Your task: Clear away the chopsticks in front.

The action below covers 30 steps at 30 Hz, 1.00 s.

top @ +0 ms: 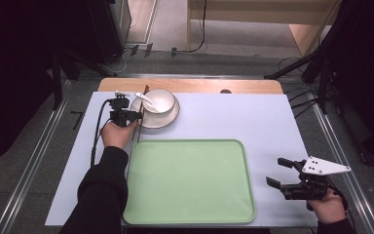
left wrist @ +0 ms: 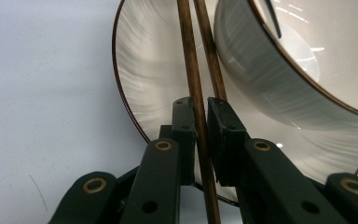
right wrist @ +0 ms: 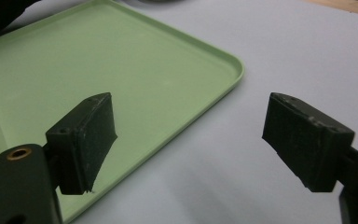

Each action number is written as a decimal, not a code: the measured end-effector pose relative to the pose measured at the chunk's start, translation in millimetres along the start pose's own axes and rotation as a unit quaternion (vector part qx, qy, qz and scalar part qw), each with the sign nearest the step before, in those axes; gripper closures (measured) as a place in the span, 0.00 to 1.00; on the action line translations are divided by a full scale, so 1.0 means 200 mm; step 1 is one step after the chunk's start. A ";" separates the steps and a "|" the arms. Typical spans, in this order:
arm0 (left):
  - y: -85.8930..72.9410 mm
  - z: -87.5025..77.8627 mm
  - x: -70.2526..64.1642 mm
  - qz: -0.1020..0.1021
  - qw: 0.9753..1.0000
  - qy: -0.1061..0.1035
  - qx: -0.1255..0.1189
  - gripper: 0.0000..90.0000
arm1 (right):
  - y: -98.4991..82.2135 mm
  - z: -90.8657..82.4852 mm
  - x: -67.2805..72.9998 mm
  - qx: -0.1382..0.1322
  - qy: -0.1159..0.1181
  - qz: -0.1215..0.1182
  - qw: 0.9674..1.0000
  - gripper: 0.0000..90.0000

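Chopsticks point(left wrist: 196, 88): brown pair lying across the left edge of the plate point(left wrist: 149, 79), just beside the bowl point(left wrist: 279, 79)
Left gripper point(left wrist: 200, 122): my jaws pressed onto one stick, pinching it; the other stick runs just past the right pad
Bowl: sits on the plate, white spoon point(top: 145, 99) inside
Right gripper point(right wrist: 189, 140): my jaws spread wide, nothing between them, over the table point(right wrist: 284, 51) beside the tray's corner
Tray point(top: 190, 180): green, bare, near table edge, between my hands
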State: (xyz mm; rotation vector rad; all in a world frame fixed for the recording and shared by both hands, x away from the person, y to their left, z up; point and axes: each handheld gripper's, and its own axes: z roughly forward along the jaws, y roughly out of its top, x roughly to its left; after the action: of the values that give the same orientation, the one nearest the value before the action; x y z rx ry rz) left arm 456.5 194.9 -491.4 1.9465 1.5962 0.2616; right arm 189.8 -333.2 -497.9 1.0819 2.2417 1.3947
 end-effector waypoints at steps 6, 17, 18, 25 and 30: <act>0.01 -0.01 0.02 -0.019 1.000 -0.004 -0.003 0.95 | 0.00 0.00 0.00 -0.002 0.000 -0.001 1.000 0.20; 0.02 -0.12 0.09 -0.047 0.998 -0.016 -0.024 0.95 | 0.00 -0.01 0.00 -0.003 0.001 -0.001 1.000 0.20; 0.02 -0.14 0.10 -0.050 0.998 -0.017 -0.026 0.95 | 0.00 -0.01 0.00 -0.003 0.001 -0.001 1.000 0.20; 0.01 -0.26 0.14 -0.052 0.998 -0.018 -0.032 0.95 | 0.01 0.01 0.00 -0.001 0.007 -0.003 1.000 0.20; 0.00 -0.41 0.09 -0.042 0.997 -0.030 -0.054 0.95 | 0.02 0.02 0.01 -0.001 0.012 -0.008 1.000 0.20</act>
State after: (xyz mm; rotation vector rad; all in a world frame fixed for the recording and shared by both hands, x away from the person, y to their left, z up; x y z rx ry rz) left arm 420.7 238.9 -430.2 1.7847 1.5884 0.2484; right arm 193.0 -328.6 -497.1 1.0501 2.2595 1.4108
